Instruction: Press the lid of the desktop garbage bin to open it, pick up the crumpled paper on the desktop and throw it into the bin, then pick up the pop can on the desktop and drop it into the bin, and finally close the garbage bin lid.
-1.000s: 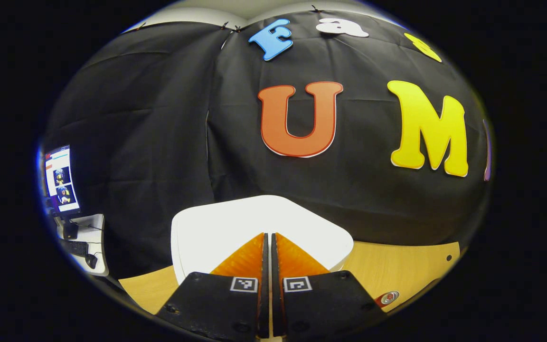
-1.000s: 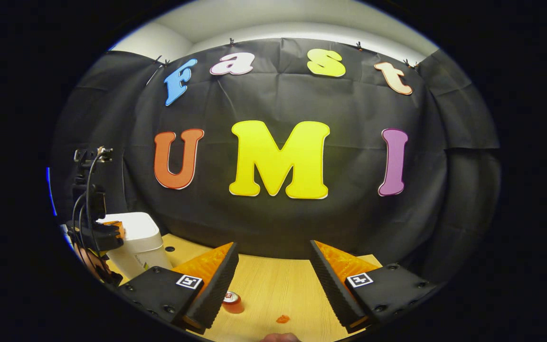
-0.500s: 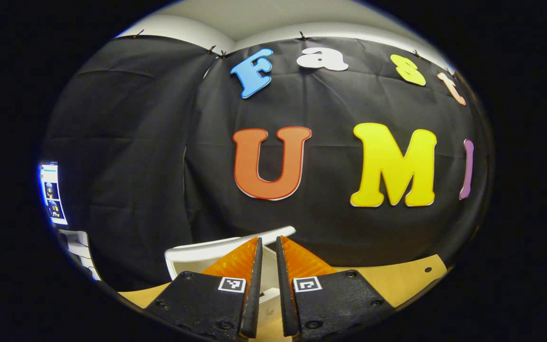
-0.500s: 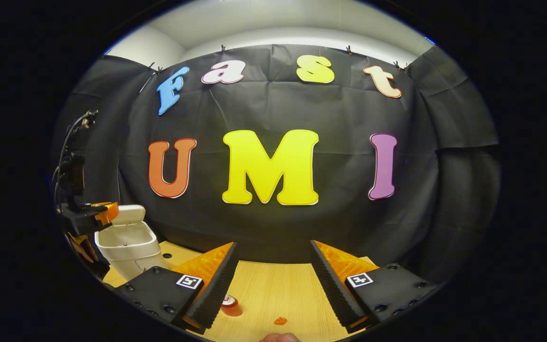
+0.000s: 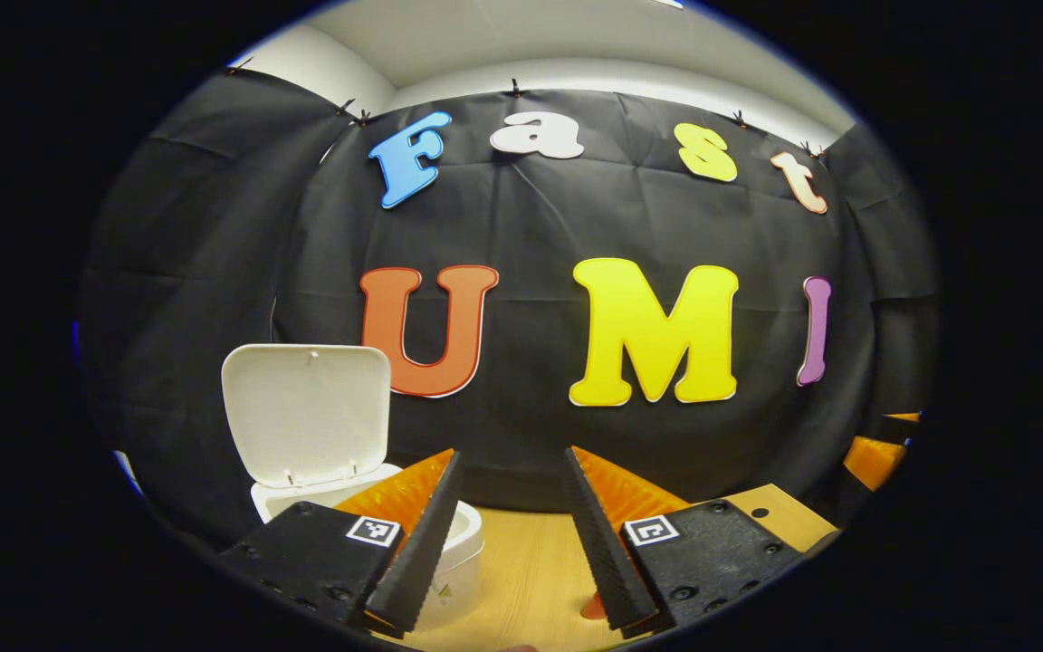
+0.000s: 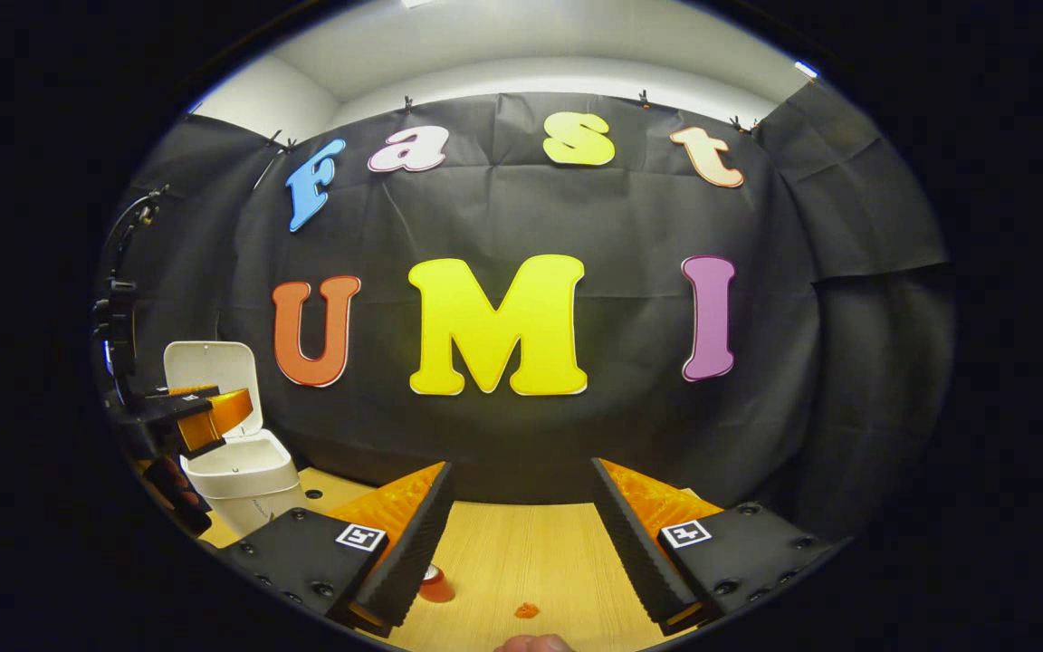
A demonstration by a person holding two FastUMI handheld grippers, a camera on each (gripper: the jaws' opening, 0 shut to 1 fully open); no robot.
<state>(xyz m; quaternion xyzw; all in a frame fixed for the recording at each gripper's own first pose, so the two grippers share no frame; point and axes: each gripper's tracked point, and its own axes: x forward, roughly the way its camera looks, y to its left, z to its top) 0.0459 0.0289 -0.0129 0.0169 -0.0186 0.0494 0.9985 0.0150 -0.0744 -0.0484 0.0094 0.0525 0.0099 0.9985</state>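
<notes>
One white bin [image 5: 458, 552], lid [image 5: 307, 414] upright.

White bin [image 5: 463, 543] on desktop, lid [image 5: 306, 415] raised upright; red can [image 6: 435, 585] standing nearby

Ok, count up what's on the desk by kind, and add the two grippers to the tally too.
garbage bin, with lid raised: 1
pop can: 1
small orange scrap, possibly the crumpled paper: 1
grippers, the left gripper and the right gripper, both open: 2
Total: 5
</notes>
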